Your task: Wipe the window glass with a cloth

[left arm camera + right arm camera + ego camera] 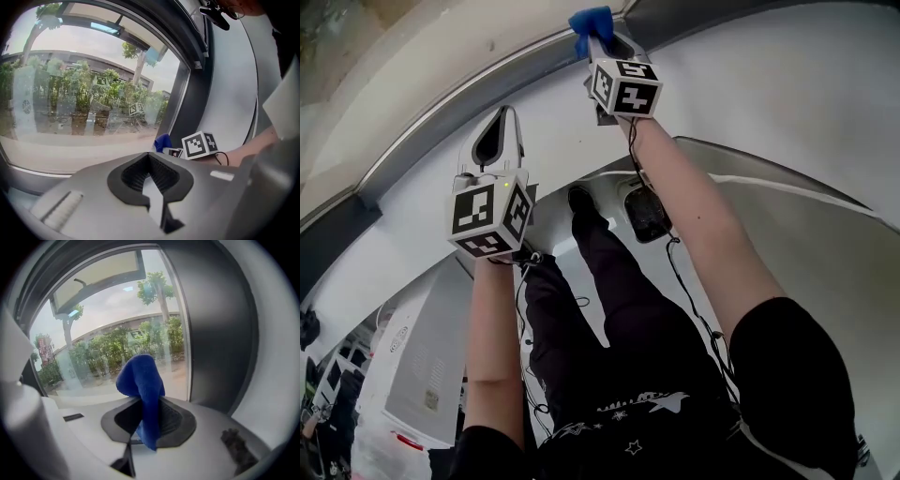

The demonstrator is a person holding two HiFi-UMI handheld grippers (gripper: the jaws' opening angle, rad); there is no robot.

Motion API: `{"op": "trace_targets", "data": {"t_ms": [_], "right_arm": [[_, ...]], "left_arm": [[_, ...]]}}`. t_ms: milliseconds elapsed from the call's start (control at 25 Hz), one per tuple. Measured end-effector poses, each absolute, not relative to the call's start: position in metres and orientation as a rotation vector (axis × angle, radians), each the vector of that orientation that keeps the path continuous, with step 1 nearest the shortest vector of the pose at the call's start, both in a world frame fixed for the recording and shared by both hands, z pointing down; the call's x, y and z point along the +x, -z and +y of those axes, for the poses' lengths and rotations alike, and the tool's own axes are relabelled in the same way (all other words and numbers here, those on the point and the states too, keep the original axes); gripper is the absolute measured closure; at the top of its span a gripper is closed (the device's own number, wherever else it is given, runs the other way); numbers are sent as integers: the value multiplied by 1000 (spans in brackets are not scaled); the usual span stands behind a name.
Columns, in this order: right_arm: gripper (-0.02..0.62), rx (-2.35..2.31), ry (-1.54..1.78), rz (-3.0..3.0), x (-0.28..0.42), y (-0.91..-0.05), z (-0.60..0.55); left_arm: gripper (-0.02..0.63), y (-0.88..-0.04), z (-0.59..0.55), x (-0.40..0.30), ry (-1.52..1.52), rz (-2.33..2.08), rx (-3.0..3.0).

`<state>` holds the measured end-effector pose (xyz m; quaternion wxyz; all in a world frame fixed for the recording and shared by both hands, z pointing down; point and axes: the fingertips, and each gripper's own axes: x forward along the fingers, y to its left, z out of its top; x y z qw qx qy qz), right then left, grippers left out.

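The window glass fills the left of the right gripper view, with shrubs and a building behind it and a dark frame post at its right. My right gripper is shut on a blue cloth, whose bunched end sticks up out of the jaws, close to the pane's lower right corner. In the head view the blue cloth and right gripper are raised against the dark frame. My left gripper is lower and further left, shut and holding nothing. Its own view shows the glass and the cloth.
A white wall runs below and right of the frame. Below are the person's dark trousers, a black shoe, a trailing cable and a white appliance at lower left. A dark fitting hangs at the frame's top.
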<state>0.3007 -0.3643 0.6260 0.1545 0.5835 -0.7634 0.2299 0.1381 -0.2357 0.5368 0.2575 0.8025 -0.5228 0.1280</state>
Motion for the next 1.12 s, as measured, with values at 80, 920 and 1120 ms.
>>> {"op": "trace_targets", "data": {"t_ms": [80,920,1120], "right_arm": [[518,1695,-665,-2173,316,-626,-365],[518,1585,-692,-2294,231,-564,-212],[518,1514,-661,-2355,178,-517,-152]], "left_arm": [[598,-537,-236,148,-353,-1408,2183],[598,-476,-122,75,-317,-1514,2203],[598,-441,-58,32,-299,-1550,2195]]}}
